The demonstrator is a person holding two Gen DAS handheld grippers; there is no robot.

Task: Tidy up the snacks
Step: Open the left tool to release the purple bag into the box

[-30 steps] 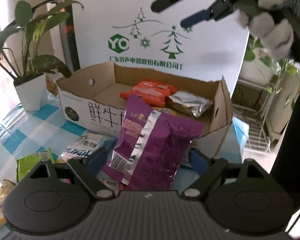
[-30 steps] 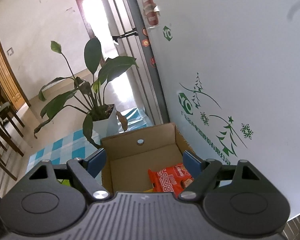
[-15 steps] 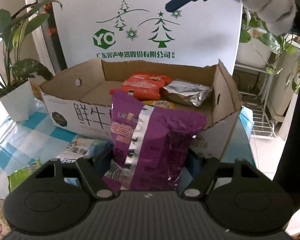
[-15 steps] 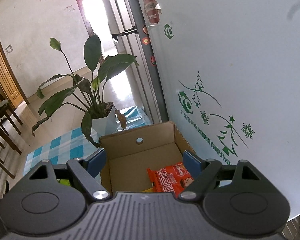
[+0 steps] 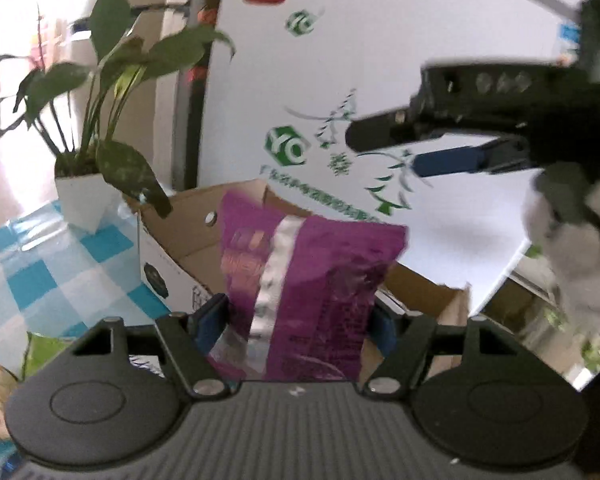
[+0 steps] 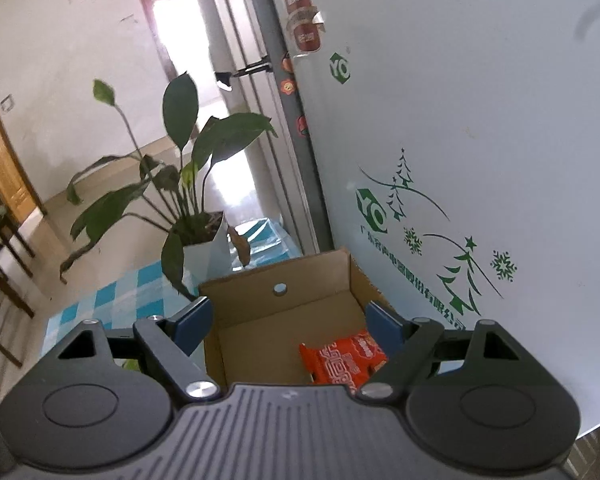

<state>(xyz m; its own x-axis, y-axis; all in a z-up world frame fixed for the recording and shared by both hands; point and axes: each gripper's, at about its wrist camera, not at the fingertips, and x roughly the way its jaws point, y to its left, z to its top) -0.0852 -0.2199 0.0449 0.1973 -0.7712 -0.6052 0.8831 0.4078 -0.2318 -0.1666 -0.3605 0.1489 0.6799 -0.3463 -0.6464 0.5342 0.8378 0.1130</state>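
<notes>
The left gripper (image 5: pixel 300 320) is clamped on a purple snack bag (image 5: pixel 308 288), its two blue-padded fingers pressing the bag from either side. The bag stands roughly upright between the fingers, with a silver stripe running down its front, and it is held in the air above the near side of the cardboard box (image 5: pixel 180 236). The box sits on a blue-and-white checked tablecloth (image 5: pixel 40 280), with its far side close to a white panel (image 5: pixel 440 40) printed with green trees and a logo. A potted plant (image 5: pixel 84 196) in a white pot stands just beside the left end of the box. A green packet (image 5: pixel 46 350) lies on the cloth near the left gripper's lower left. The right gripper (image 6: pixel 288 320) is released, its fingers spread wide with nothing between them, and it hangs above the box interior. In the left wrist view the right gripper (image 5: pixel 400 148) appears high at the right, held by a gloved hand (image 5: pixel 572 232). Inside the box an orange snack packet (image 6: pixel 344 360) lies flat on the floor, near the wall next to the white panel. The left wrist view is motion-blurred, so fine print on the bag is unreadable.
</notes>
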